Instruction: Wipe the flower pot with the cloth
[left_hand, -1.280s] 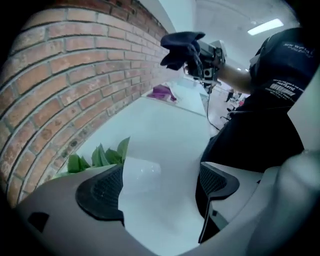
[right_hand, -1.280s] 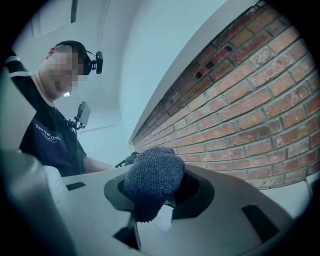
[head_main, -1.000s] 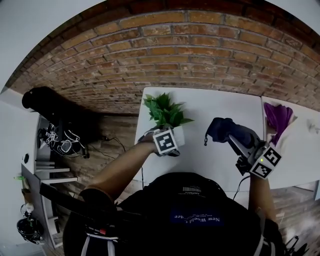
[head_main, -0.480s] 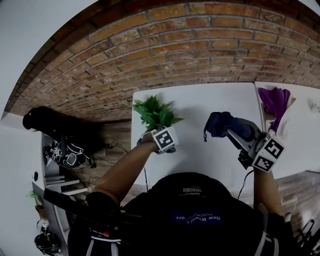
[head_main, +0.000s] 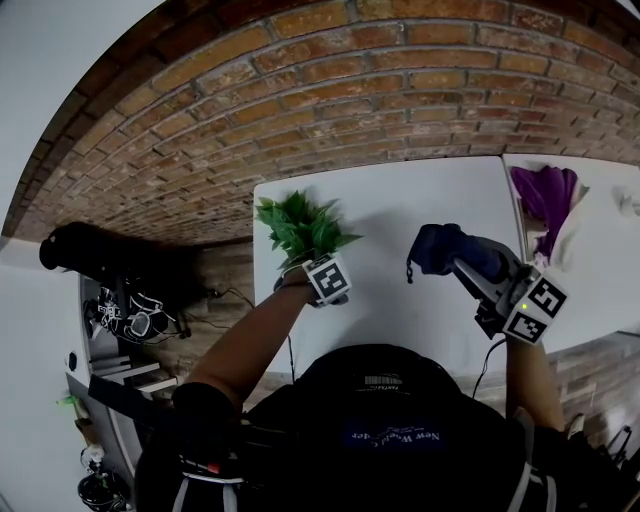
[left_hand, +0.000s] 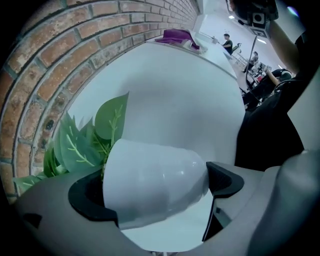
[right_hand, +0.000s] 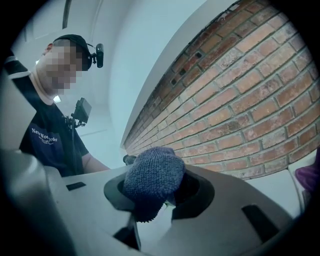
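The glossy white flower pot (left_hand: 150, 175) is clamped by the left gripper (left_hand: 155, 192), the dark-blue knitted cloth (right_hand: 150, 177) pinched by the right gripper (right_hand: 157, 194).

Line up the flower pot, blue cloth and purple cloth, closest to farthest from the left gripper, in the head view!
1. Flower pot: clamped in the left gripper's jaws.
2. Blue cloth: off to the right, held in the right gripper.
3. Purple cloth: far right, on the neighbouring table.
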